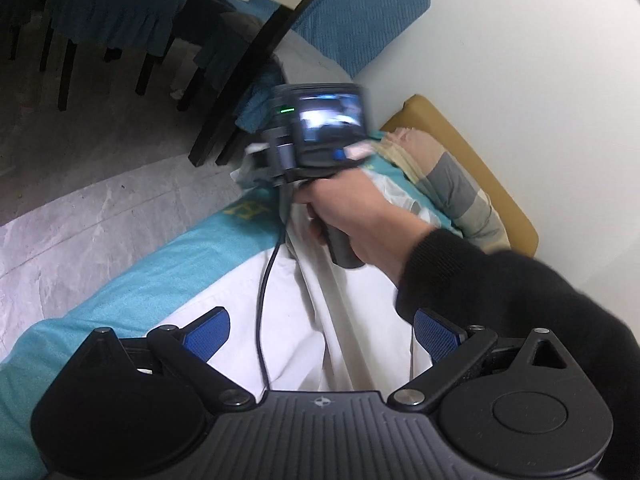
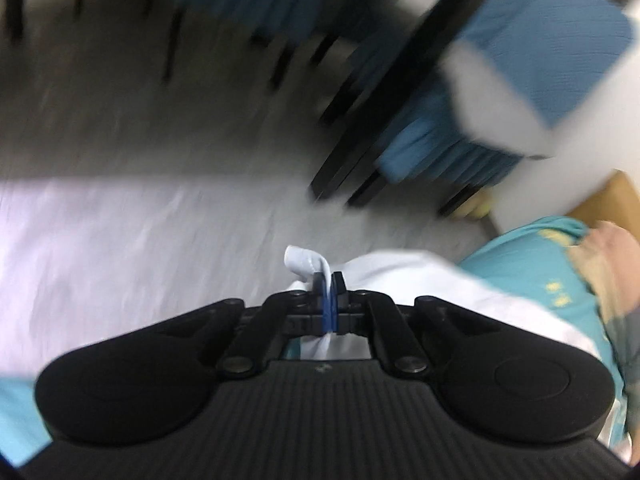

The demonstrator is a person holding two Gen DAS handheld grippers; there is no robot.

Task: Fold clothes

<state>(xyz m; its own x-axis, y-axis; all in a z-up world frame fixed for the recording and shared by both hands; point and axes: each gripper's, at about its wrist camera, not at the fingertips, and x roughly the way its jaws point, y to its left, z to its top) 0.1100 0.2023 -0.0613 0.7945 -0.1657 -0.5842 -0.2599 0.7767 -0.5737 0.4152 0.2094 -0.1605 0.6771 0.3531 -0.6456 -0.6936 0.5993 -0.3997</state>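
Note:
A white garment lies spread on a teal bedsheet. My left gripper is open just above it, blue pads apart, holding nothing. In the right wrist view my right gripper is shut on a bunched edge of the white garment, which pokes out past the fingertips and hangs below. In the left wrist view the right gripper's body shows from behind, held in a hand with a black sleeve, lifting the cloth at the bed's far end. The right wrist view is motion-blurred.
A grey-and-beige striped pillow lies against a tan headboard and a white wall. Dark chairs with blue covers and a black table leg stand on the grey floor beside the bed. A black cable trails over the garment.

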